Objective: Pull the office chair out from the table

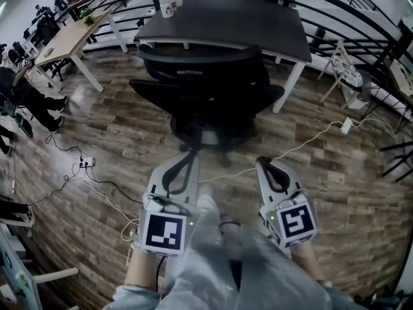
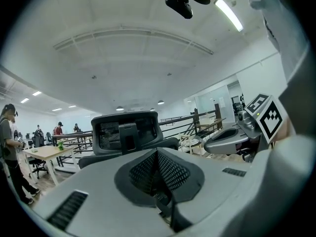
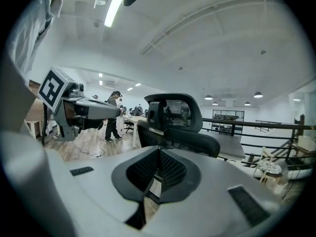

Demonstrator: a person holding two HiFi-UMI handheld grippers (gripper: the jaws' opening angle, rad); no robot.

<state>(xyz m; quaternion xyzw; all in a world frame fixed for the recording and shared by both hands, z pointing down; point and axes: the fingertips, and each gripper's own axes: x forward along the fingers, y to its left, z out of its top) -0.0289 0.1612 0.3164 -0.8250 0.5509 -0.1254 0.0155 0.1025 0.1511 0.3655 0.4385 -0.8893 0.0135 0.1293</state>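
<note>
office chair (image 1: 206, 89) at table (image 1: 258, 24), white cable (image 1: 314, 136) nearby

Lit evenly from ceiling strip lights (image 2: 228, 15) above the office chair (image 1: 205, 92). Faint, soft shadow under the office chair; pale glare on the floor (image 1: 87, 102) to its left. Heavily fisheye-bent and vignetted black at edges. Blurred nearest the lens in both gripper views.

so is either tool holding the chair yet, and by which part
Nothing is held. The left tool and the right tool are both shut and empty, short of the office chair, which stands at the table.
</note>
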